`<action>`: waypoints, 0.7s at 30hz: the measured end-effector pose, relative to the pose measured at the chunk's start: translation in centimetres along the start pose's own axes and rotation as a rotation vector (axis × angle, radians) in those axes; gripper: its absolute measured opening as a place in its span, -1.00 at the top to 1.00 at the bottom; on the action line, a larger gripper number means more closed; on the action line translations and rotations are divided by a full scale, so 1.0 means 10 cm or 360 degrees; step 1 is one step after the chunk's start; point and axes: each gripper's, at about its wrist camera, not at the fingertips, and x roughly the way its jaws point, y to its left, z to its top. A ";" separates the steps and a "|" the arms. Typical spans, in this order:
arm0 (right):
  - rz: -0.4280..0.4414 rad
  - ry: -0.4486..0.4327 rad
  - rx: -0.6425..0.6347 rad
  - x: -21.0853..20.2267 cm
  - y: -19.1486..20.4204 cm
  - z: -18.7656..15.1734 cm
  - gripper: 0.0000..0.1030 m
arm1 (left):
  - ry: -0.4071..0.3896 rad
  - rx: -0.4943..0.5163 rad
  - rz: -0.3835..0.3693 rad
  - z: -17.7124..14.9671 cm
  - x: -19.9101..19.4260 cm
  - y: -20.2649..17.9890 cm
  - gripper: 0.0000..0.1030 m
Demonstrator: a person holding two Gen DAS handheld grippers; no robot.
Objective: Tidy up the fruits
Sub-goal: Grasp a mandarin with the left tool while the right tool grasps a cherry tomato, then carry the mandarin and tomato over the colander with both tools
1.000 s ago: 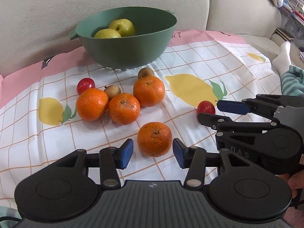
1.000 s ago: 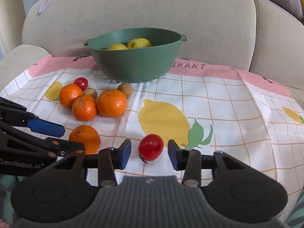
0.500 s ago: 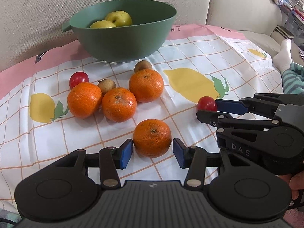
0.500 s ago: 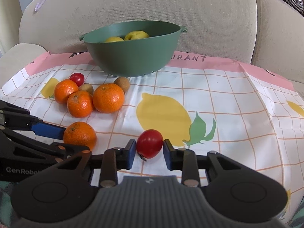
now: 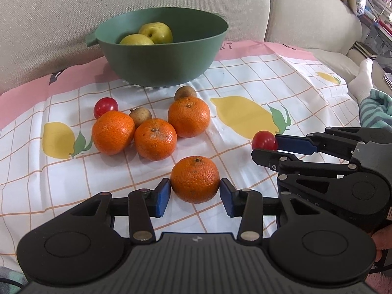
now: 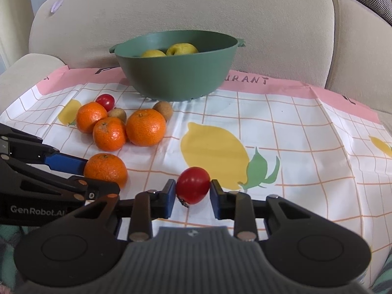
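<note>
A green bowl (image 5: 161,56) with two yellow apples (image 5: 155,33) stands at the back of the lemon-print cloth; it also shows in the right wrist view (image 6: 178,73). My left gripper (image 5: 195,194) is shut on an orange (image 5: 194,178), its blue pads touching both sides. My right gripper (image 6: 192,194) is shut on a red tomato (image 6: 193,185). In the left wrist view the right gripper (image 5: 265,147) holds the tomato (image 5: 264,140) to the right. Three more oranges (image 5: 154,138) lie in a cluster in front of the bowl.
A second red tomato (image 5: 105,106) and two small brown fruits (image 5: 140,116) lie among the oranges. The sofa back rises behind the bowl. A striped cloth and a white sock (image 5: 365,78) lie at the right edge.
Both grippers have closed: the left onto the nearest orange, the right onto the red tomato. Both cameras have lifted a little, with the fruits held between the pads.
</note>
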 end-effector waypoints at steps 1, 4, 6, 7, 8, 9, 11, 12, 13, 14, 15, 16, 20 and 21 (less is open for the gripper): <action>0.0000 -0.0004 -0.0006 -0.01 0.01 0.00 0.48 | 0.0004 0.0002 0.0003 0.00 -0.01 0.00 0.04; 0.0000 0.0000 -0.0021 -0.03 0.03 -0.01 0.48 | 0.0052 0.0007 0.0027 -0.02 0.02 -0.01 0.04; -0.0003 0.0012 -0.0029 -0.03 0.04 -0.02 0.48 | 0.0063 -0.0023 0.0022 -0.04 0.06 0.02 0.03; -0.0006 0.0017 -0.0031 -0.03 0.05 -0.03 0.48 | 0.0056 -0.0036 0.0017 -0.05 0.06 0.03 0.03; -0.0008 0.0022 -0.0033 -0.03 0.05 -0.04 0.48 | 0.0047 -0.0032 0.0013 -0.05 0.06 0.03 0.02; -0.0010 0.0027 -0.0033 -0.03 0.06 -0.05 0.48 | 0.0038 -0.0024 0.0012 -0.04 0.06 0.02 0.01; -0.0017 0.0037 -0.0030 -0.03 0.05 -0.06 0.48 | 0.0037 -0.0027 0.0007 -0.03 0.09 0.00 0.00; -0.0021 0.0040 -0.0028 -0.03 0.05 -0.06 0.48 | 0.0047 -0.0027 0.0019 -0.03 0.11 0.00 0.00; -0.0025 0.0043 -0.0026 -0.02 0.05 -0.07 0.48 | 0.0052 -0.0023 0.0036 -0.03 0.14 -0.01 0.00; -0.0029 0.0045 -0.0026 -0.03 0.05 -0.07 0.48 | 0.0051 -0.0021 0.0043 -0.04 0.16 -0.02 -0.01; -0.0033 0.0046 -0.0026 -0.03 0.05 -0.07 0.48 | 0.0043 -0.0022 0.0039 -0.05 0.16 -0.01 -0.01; -0.0036 0.0048 -0.0027 -0.03 0.04 -0.08 0.48 | 0.0031 -0.0023 0.0034 -0.05 0.15 0.00 0.00; -0.0047 0.0056 -0.0025 -0.03 0.04 -0.08 0.48 | 0.0009 -0.0040 0.0011 -0.06 0.11 0.01 0.01; -0.0048 0.0055 -0.0025 -0.04 0.04 -0.08 0.48 | -0.0003 -0.0036 0.0013 -0.06 0.08 0.01 0.01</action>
